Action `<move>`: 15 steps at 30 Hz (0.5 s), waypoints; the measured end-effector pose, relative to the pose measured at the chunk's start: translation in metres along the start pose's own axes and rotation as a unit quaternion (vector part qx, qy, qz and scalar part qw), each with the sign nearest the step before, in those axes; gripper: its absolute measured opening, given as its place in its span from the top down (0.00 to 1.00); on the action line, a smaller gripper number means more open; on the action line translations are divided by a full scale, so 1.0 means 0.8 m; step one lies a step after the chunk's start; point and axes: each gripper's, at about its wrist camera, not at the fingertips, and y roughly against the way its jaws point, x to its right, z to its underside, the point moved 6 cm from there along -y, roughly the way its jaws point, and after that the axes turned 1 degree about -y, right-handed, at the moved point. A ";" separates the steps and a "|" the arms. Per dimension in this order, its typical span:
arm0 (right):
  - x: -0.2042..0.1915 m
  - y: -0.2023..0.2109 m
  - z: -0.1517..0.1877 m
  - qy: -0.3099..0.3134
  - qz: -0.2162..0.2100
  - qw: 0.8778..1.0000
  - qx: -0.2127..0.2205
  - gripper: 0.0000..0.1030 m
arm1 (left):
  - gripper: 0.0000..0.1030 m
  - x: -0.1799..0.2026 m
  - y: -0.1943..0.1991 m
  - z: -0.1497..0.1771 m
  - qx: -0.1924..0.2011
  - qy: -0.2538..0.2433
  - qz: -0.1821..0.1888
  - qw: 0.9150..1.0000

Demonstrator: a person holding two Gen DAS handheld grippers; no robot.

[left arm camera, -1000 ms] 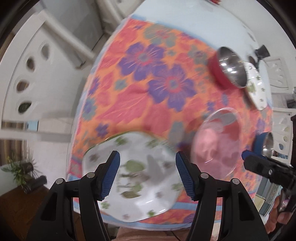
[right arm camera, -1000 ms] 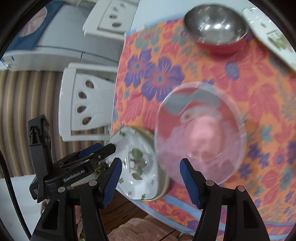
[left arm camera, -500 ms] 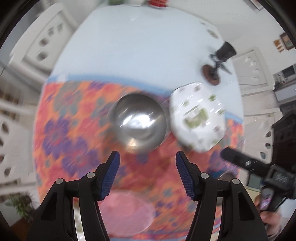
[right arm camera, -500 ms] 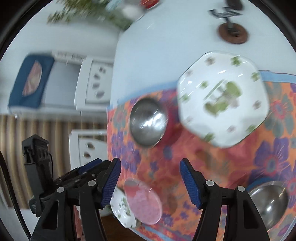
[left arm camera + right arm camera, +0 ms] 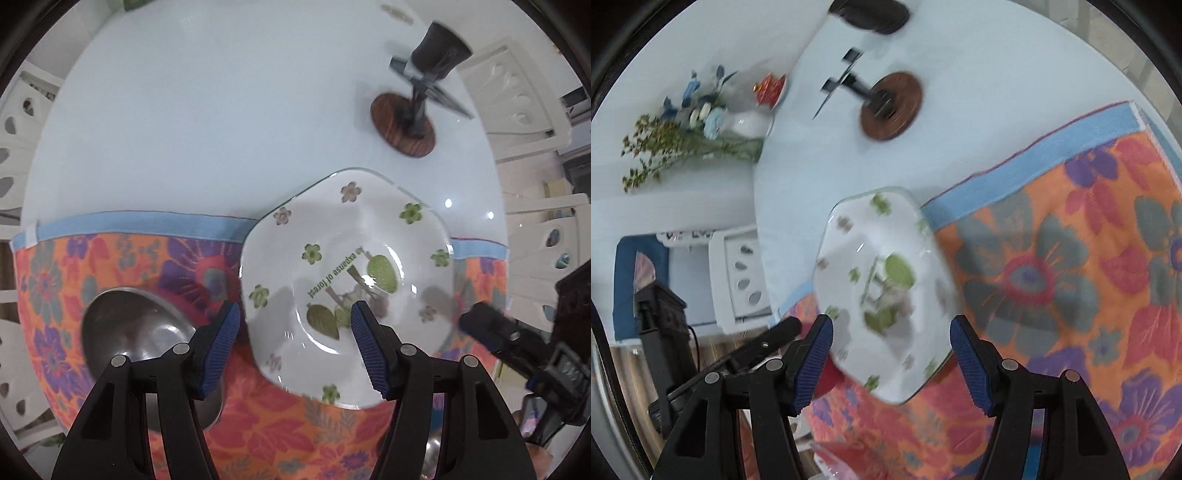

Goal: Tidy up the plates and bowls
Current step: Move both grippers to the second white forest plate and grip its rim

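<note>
A white octagonal plate with green leaf print [image 5: 347,280] lies on the far edge of the orange floral cloth [image 5: 277,435], partly on the pale blue table. My left gripper [image 5: 295,345] is open and hovers just above the plate's near part. A steel bowl [image 5: 136,332] sits to its left. My right gripper [image 5: 892,360] is open over the same plate [image 5: 882,295]. The right gripper also shows at the right edge of the left wrist view [image 5: 517,347].
A black stand on a round wooden base [image 5: 404,127] stands on the bare table [image 5: 207,122] beyond the plate. A vase of flowers [image 5: 701,122] and a red item [image 5: 770,88] sit at the table's far side. White chairs [image 5: 532,122] ring the table.
Both grippers swung away from the near plate and pink glass plate, across the cloth, to the white leaf plate at the far edge. Both stayed open.
</note>
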 end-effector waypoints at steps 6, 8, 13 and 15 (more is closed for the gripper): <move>0.021 -0.021 -0.022 -0.009 -0.009 1.000 0.004 0.38 | 0.41 0.015 -0.035 -0.006 -0.018 -0.015 -0.004 1.000; 0.019 -0.035 -0.024 -0.002 -0.008 1.000 -0.004 0.38 | 0.41 0.021 -0.041 -0.008 -0.021 -0.021 -0.006 1.000; 0.003 -0.064 -0.030 0.029 -0.019 0.999 -0.028 0.47 | 0.41 0.036 -0.056 -0.014 -0.024 -0.038 0.004 0.999; 0.000 -0.071 -0.032 0.039 -0.007 0.999 -0.028 0.47 | 0.41 0.038 -0.053 -0.014 -0.020 -0.043 -0.016 0.999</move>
